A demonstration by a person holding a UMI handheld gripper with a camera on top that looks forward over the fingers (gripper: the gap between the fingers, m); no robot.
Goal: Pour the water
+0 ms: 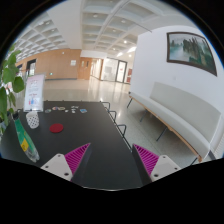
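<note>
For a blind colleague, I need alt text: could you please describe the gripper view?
The gripper, open and holding nothing, hovers over a dark table in a bright hall. Beyond its fingers, small items and a plant sit at the table's far side; a white bench runs along the wall.

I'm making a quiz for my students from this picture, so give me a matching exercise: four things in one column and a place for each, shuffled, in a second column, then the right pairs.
Things:
1. Green plant
2. Framed picture
3. White bench
4. Pink pads

Places:
A. Hanging on the white wall
B. On the open fingers of the hand-held gripper
C. At the table's side far from the bench
D. On the floor below the framed picture

Pairs: 1-C, 2-A, 3-D, 4-B
</note>
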